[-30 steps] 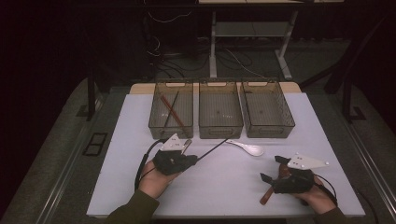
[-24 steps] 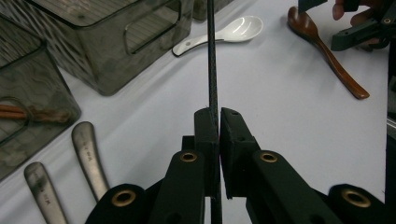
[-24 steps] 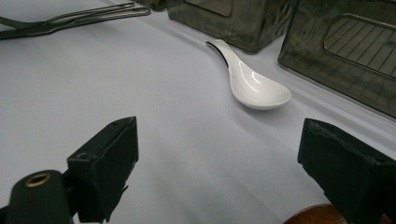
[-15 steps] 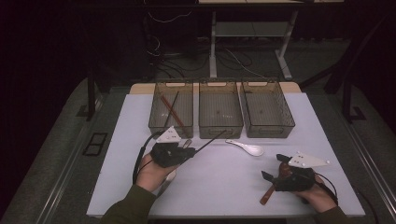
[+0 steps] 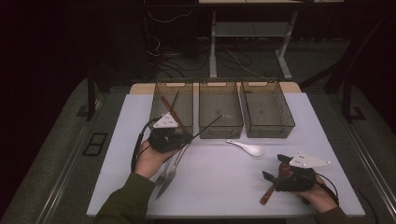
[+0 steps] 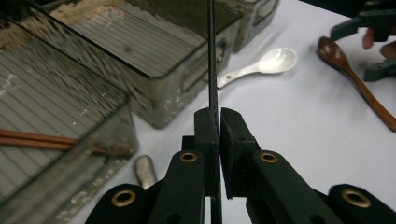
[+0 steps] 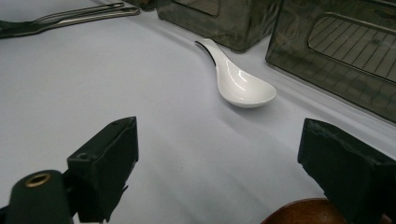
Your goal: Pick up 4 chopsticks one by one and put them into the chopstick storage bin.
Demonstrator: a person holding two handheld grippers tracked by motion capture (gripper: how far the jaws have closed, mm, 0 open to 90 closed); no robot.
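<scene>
My left gripper [image 5: 183,138] [image 6: 218,122] is shut on a thin black chopstick [image 5: 208,126] [image 6: 211,56], held just in front of the left bin [image 5: 158,112]. The stick's far end slants up over the front of the middle bin [image 5: 220,129]. My right gripper [image 5: 275,168] [image 7: 224,140] stands open low over the table at the front right, above the bowl end of a brown wooden spoon [image 5: 267,195] [image 7: 306,215] [image 6: 355,77]. A white ceramic spoon [image 5: 246,148] [image 7: 239,86] [image 6: 271,63] lies between the two hands.
Three smoky clear bins stand in a row at the back, and the right bin [image 5: 270,131] looks bare. Brown chopsticks [image 5: 169,108] [image 6: 32,139] lean in the left bin. A metal fork and knife [image 5: 169,173] [image 7: 79,16] lie on the white table [image 5: 219,186] below my left hand.
My left hand has risen and moved toward the bins with the black chopstick still clamped. The right hand has stayed where it was.
</scene>
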